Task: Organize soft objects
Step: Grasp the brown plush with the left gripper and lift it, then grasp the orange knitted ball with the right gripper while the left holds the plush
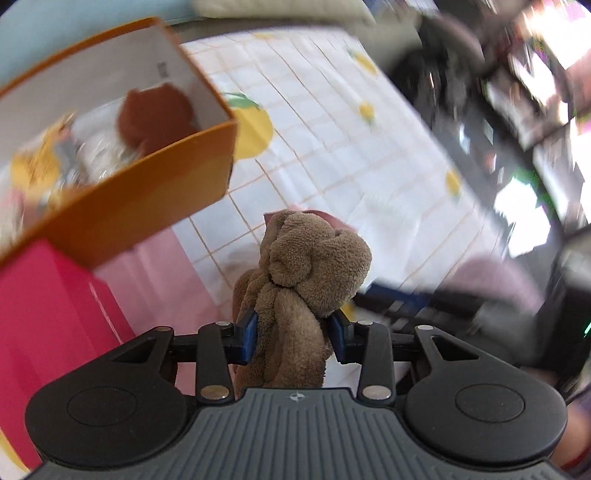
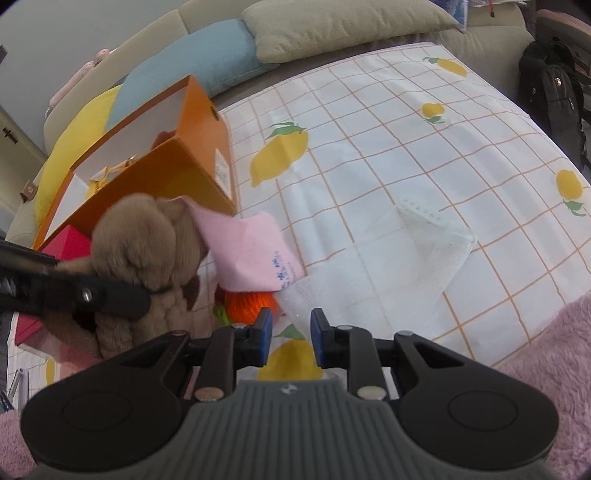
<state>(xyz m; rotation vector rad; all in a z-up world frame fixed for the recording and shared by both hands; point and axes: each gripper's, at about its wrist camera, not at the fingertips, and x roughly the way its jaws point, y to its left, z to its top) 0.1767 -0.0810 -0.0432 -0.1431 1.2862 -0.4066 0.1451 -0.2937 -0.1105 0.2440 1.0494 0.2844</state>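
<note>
My left gripper [image 1: 293, 334] is shut on a tan plush toy [image 1: 306, 273], held in the air below and right of an open orange box [image 1: 147, 192]. The box holds a dark brown plush [image 1: 155, 118] and blurred yellow and clear items. The right wrist view shows the same tan plush [image 2: 144, 240] clamped by the left gripper's black arm [image 2: 110, 295], in front of the orange box [image 2: 199, 147]. My right gripper [image 2: 291, 332] is open and empty, low over the lemon-print cloth [image 2: 388, 147]. A pink cloth pouch [image 2: 251, 251] and an orange netted object [image 2: 251, 304] lie ahead of it.
A red box [image 2: 70, 240] sits under the orange box. White folded cloth [image 2: 413, 251] lies on the lemon-print cover. Blue [image 2: 192, 70], yellow and beige cushions [image 2: 332, 26] line the sofa back. A pink fluffy blanket [image 2: 554, 350] is at the right; a black bag [image 2: 550, 92] beyond.
</note>
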